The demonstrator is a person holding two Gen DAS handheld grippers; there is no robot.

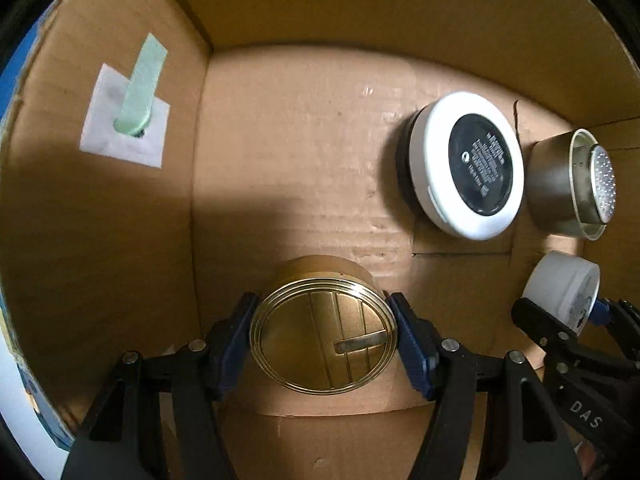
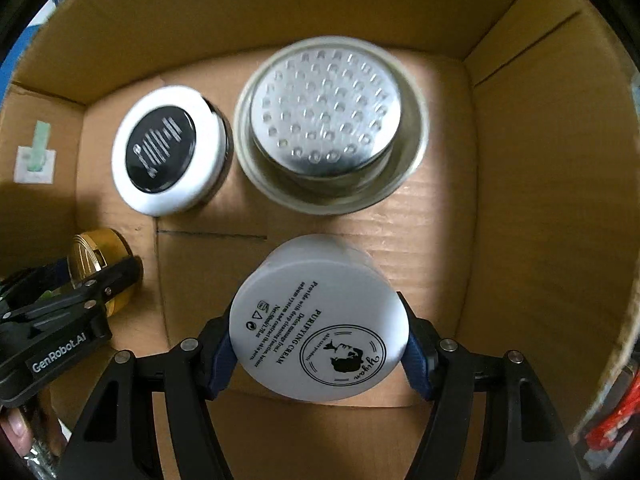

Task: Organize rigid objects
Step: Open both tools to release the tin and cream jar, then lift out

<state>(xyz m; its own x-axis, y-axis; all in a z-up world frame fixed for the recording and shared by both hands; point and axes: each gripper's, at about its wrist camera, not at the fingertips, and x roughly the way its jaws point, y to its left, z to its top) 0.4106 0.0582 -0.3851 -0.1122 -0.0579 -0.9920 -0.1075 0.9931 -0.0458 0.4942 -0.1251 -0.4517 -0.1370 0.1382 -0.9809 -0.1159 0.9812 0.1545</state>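
My left gripper (image 1: 324,338) is clenched on a gold tin (image 1: 325,330), its blue pads pressed to either side of the ribbed rim, and I hold it down inside the cardboard box (image 1: 280,128), base side facing my camera. My right gripper (image 2: 320,346) grasps a white cream jar (image 2: 320,320) the same way, its printed bottom turned up toward me, pads tight against its round wall. Ahead of my right fingertips, on the box floor, sits a silver dimpled tin (image 2: 326,118), and just beside it, toward my left, a white-rimmed black compact (image 2: 166,148); whether the two touch I cannot tell. From my left fingers those two lie ahead and off to the right. A pale green strip on a white patch (image 1: 132,116) clings to the box wall ahead on my left.
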